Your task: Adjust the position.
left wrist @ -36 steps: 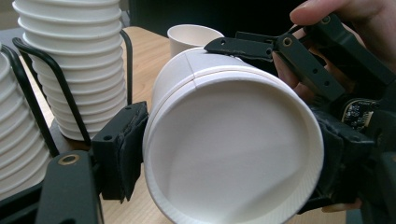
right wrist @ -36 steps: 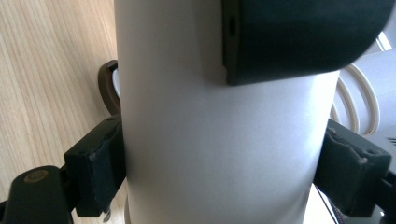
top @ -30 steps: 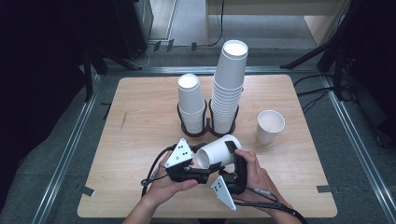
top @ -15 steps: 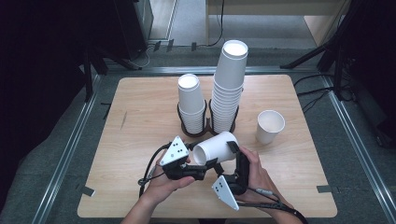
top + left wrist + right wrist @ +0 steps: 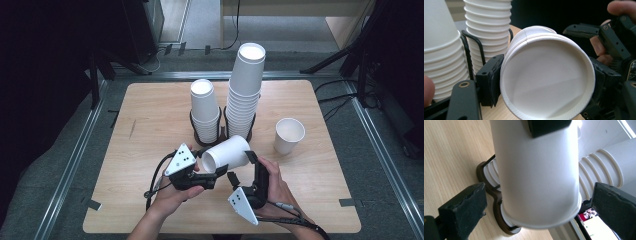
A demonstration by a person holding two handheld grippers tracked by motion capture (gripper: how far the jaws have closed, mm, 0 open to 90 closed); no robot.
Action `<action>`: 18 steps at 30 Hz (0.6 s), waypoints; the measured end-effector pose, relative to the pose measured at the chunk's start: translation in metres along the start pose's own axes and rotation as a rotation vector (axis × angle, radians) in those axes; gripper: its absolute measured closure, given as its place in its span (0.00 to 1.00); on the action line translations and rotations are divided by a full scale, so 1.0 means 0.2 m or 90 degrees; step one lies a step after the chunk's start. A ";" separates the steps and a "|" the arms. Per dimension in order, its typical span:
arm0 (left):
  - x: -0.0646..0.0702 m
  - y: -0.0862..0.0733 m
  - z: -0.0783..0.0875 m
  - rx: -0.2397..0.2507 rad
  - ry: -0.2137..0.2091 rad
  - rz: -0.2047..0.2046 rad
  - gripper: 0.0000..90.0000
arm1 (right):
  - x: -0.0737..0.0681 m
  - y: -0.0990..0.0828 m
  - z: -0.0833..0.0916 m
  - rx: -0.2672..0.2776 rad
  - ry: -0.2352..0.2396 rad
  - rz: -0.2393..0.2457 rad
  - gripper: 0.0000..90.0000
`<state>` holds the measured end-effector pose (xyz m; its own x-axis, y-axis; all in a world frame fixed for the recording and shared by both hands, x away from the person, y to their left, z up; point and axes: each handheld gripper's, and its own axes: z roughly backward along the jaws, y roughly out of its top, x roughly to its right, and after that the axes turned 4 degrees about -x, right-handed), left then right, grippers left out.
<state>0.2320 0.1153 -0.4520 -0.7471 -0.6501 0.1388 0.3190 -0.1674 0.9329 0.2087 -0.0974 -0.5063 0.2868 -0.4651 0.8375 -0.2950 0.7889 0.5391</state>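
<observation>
A white paper cup (image 5: 226, 154) lies on its side above the near middle of the table. My left gripper (image 5: 211, 168) is shut on it near the rim. In the left gripper view the pads (image 5: 491, 80) press both sides of the cup (image 5: 546, 77), whose mouth faces the camera. My right gripper (image 5: 242, 168) is open. Its jaws have just been opening, and its pads (image 5: 466, 207) stand wide on either side of the cup's body (image 5: 536, 170) without touching it.
A black wire holder (image 5: 221, 131) behind the cup holds a short stack of cups (image 5: 205, 107) and a tall stack (image 5: 245, 90). A single upright cup (image 5: 289, 135) stands at the right. Bare wooden table (image 5: 150, 115) lies to the left and along the near edge.
The right gripper's jaws have spread apart and let go of the cup. The left gripper keeps hold of the cup, which has shifted slightly left.
</observation>
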 end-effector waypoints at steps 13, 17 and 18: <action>-0.02 0.01 0.02 0.020 0.017 -0.007 0.27 | 0.04 0.00 0.00 -0.016 0.003 -0.081 0.01; -0.03 0.00 0.02 0.020 0.024 0.000 0.27 | 0.04 0.00 0.00 -0.022 0.004 -0.103 0.01; -0.04 0.00 0.02 0.022 0.027 0.004 0.27 | 0.05 -0.01 0.00 -0.023 0.005 -0.108 0.01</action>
<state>0.2349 0.1230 -0.4516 -0.7196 -0.6820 0.1310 0.3029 -0.1385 0.9429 0.2120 -0.1024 -0.4991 0.3369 -0.5896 0.7341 -0.2093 0.7132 0.6689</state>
